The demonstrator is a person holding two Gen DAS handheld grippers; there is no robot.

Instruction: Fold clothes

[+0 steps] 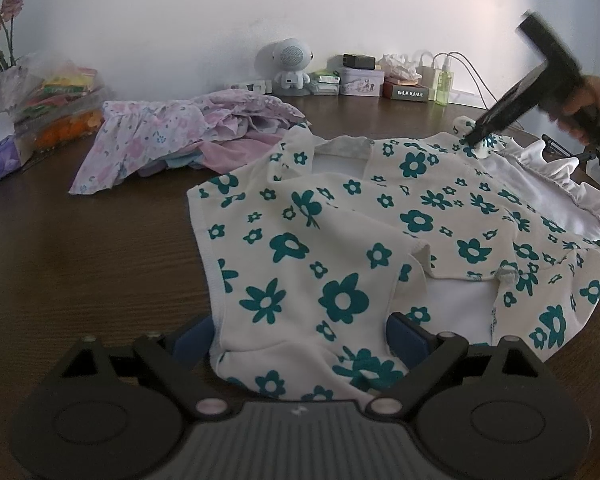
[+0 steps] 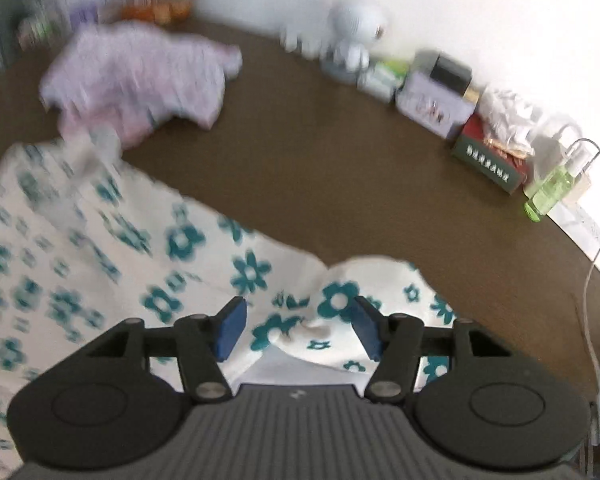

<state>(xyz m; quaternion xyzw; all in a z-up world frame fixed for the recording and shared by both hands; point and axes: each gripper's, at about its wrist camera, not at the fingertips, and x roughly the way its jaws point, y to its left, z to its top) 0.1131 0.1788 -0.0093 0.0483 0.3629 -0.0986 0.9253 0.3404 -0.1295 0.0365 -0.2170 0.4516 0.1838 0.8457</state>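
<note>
A home: a wooden table [image 1: 100, 240] with heaped laundry [image 1: 172, 136], flowers [image 1: 0, 28], and chargers [image 1: 430, 70].

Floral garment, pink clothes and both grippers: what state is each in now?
Floral garment: spread on the table, partly folded, wrinkled.
Pink clothes: unfolded heap, lying apart.
Left gripper: open, cloth between its fingers.
Right gripper: open, over the garment's edge.

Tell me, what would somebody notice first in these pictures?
Probably the white garment with teal flowers, spread over the middle of the brown table. Behind it lies a crumpled pink floral heap of clothes, and a little white robot-shaped speaker stands by the wall.
</note>
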